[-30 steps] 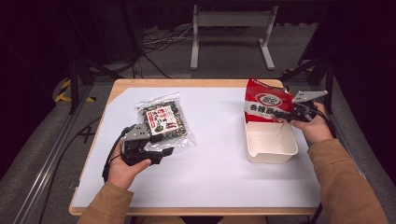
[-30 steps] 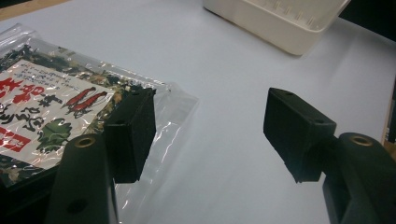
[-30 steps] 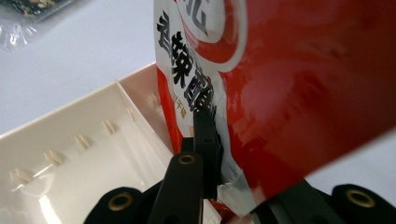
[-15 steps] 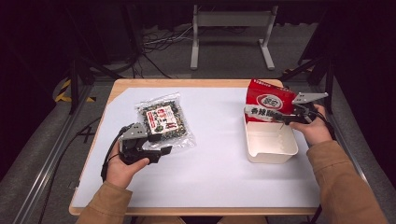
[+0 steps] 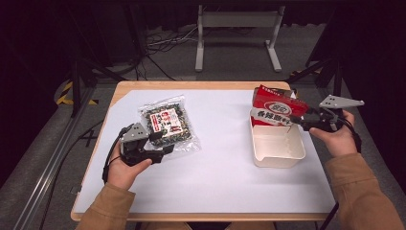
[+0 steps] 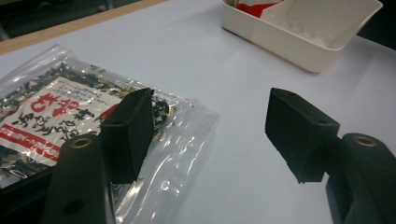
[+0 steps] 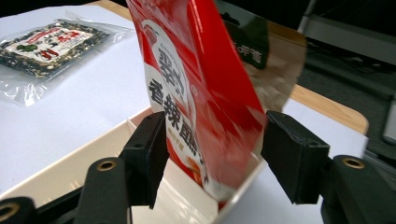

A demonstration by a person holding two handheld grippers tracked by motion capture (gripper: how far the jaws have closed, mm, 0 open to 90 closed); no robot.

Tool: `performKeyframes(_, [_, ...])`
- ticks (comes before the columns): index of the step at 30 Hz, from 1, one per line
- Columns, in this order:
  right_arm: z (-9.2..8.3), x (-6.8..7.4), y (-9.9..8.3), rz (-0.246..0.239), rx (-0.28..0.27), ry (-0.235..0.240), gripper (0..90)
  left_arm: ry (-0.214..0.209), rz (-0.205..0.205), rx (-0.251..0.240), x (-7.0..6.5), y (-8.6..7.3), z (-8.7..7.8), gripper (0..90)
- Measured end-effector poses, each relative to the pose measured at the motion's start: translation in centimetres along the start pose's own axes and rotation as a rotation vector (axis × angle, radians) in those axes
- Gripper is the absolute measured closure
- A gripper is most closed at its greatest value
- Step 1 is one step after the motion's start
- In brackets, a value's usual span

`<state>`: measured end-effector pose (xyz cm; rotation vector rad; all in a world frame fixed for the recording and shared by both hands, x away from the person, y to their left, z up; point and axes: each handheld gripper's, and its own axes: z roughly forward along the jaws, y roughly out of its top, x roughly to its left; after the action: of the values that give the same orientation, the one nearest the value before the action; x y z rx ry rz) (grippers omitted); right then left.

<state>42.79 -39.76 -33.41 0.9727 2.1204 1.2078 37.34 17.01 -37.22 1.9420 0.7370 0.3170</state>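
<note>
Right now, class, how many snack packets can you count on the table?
2. The clear seaweed packet lies flat on the table's left side; the red packet stands in the far end of the white tray on the right.

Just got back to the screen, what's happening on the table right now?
The right tool has just been opening; the red snack bag stands in the far end of the white bin, between the jaws but no longer pinched. The left tool sits open at the near edge of the clear seaweed packet, not gripping it.
</note>
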Motion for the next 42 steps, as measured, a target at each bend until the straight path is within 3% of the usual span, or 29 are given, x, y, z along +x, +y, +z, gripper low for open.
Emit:
performKeyframes(4, [-1.9, 0.7, -0.3, 0.022, -0.010, -0.028, 39.2, -0.003, -0.016, 0.001, 0.5, 0.1, -0.2, 34.5])
performKeyframes(8, [-3.5, 1.3, -0.6, 0.050, 0.025, -0.065, 39.2, 0.007, -0.020, 0.005, 1.1, 0.4, -0.5, 29.2])
performKeyframes(11, [-4.6, 2.5, -0.7, 0.085, 0.023, -0.046, 41.8, 0.025, -0.013, 0.015, 1.5, 0.5, -0.6, 23.8])
performKeyframes(16, [-5.4, 4.4, -0.4, 0.064, 0.023, -0.044, 43.7, 0.076, -0.046, 0.028, 2.2, 0.7, -0.8, 19.2])
performKeyframes(20, [-6.3, 6.0, -0.3, 0.031, 0.001, -0.049, 44.6, 0.070, -0.066, 0.031, 3.1, 0.4, -0.7, 9.7])
performKeyframes(30, [-4.1, 9.8, 0.4, -0.067, -0.017, 0.052, 44.5, 0.149, -0.103, 0.059, 5.0, 0.0, -0.9, 14.2])
performKeyframes(37, [-2.3, 12.0, 0.9, -0.123, -0.047, 0.140, 43.7, 0.187, -0.168, 0.062, 6.8, -0.8, -1.1, 18.5])
performKeyframes(42, [-1.5, 12.7, 1.1, -0.132, -0.059, 0.165, 43.2, 0.217, -0.223, 0.059, 7.8, -1.7, -1.3, 20.9])
